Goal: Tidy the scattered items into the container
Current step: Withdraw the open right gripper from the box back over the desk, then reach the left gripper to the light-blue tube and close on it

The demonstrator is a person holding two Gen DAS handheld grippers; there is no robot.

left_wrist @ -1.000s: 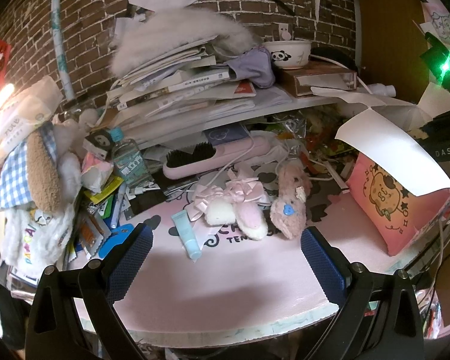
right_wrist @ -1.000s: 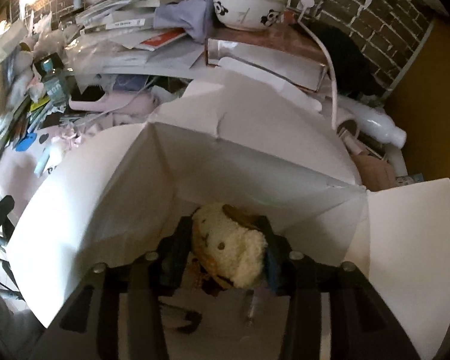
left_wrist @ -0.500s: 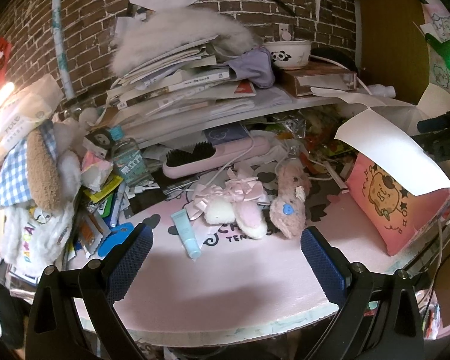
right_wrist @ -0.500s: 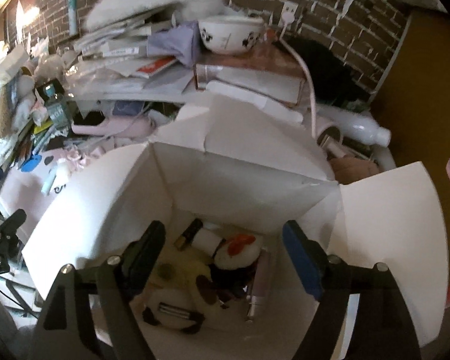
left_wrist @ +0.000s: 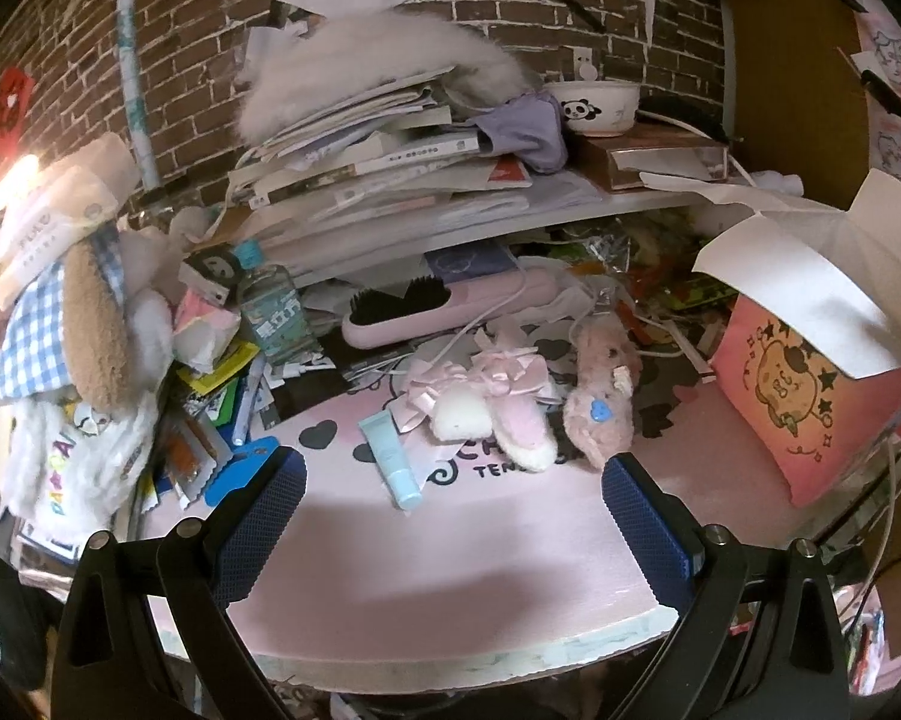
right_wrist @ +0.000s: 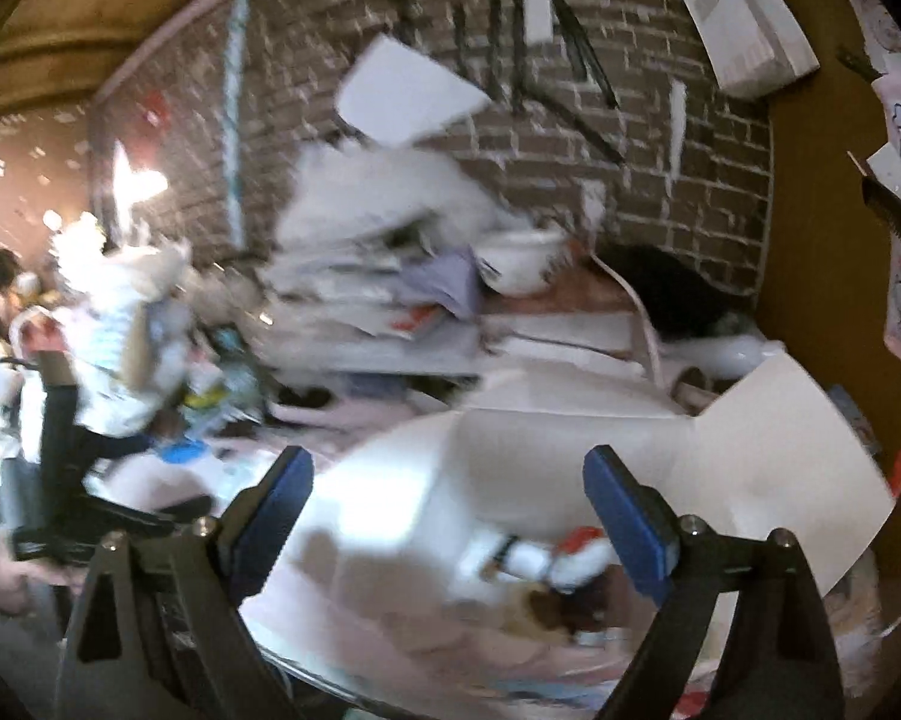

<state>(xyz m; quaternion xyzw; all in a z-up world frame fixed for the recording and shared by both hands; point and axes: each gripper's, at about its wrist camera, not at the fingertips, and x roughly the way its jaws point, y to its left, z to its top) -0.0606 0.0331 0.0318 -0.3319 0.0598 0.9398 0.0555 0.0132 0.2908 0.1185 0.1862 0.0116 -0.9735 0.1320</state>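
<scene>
Risen clear of the white box (right_wrist: 768,450) since a moment ago, right gripper (right_wrist: 450,498) now spread wide and empty, view blurred. Left to right on the pink mat (left_wrist: 450,552): light-blue tube (left_wrist: 390,459), pink ribbon bow (left_wrist: 480,375) touching a white-and-pink slipper plush (left_wrist: 510,426), then pink plush toy (left_wrist: 600,402) (all still outside), then pink cartoon box (left_wrist: 810,396) at the right edge. Left gripper (left_wrist: 453,498) hovering near the mat's front edge, fingers wide apart, gripping nothing. Small items lying inside the white box, too blurred to name.
</scene>
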